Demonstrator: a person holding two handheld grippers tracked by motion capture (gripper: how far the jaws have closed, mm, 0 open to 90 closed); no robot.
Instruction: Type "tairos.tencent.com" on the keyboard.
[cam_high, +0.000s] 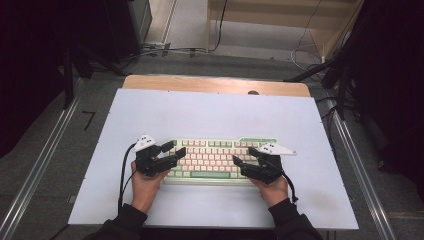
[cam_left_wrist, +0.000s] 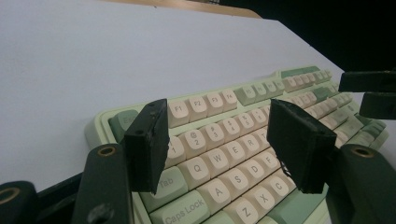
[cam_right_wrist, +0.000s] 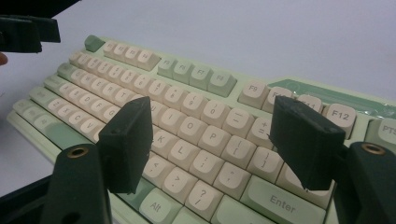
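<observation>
Keyboard (cam_high: 215, 159), pale green case with cream and green keycaps, lies flat on the light blue mat (cam_high: 210, 115), in the near half of it, long side running across the table. The mat covers a wooden table (cam_high: 215, 84) whose bare edge shows at the far side.

Left gripper (cam_high: 172, 152): I see it over the left end of the keyboard in the high view, held in the person's left hand (cam_high: 146, 187), jaws pointing toward the middle of the board. In the left gripper view (cam_left_wrist: 224, 144) the two black jaws stand apart with nothing between them; the number row and the Q, W, E, A, S, D keys show in the gap. The left jaw hangs above the Tab key area, the right jaw above the keys further along those rows. Whether either tip touches a keycap I cannot tell.

Right gripper (cam_high: 245, 160): over the right end of the keyboard, in the person's right hand (cam_high: 274, 190), jaws pointing inward toward the left gripper. In the right gripper view (cam_right_wrist: 215, 144) its jaws are also spread, gripping nothing; the O, P, L and punctuation keys sit in the gap, the Enter key just under the right jaw. Contact with keys not clear here either.

The two grippers are well apart, the middle of the keyboard between them.
</observation>
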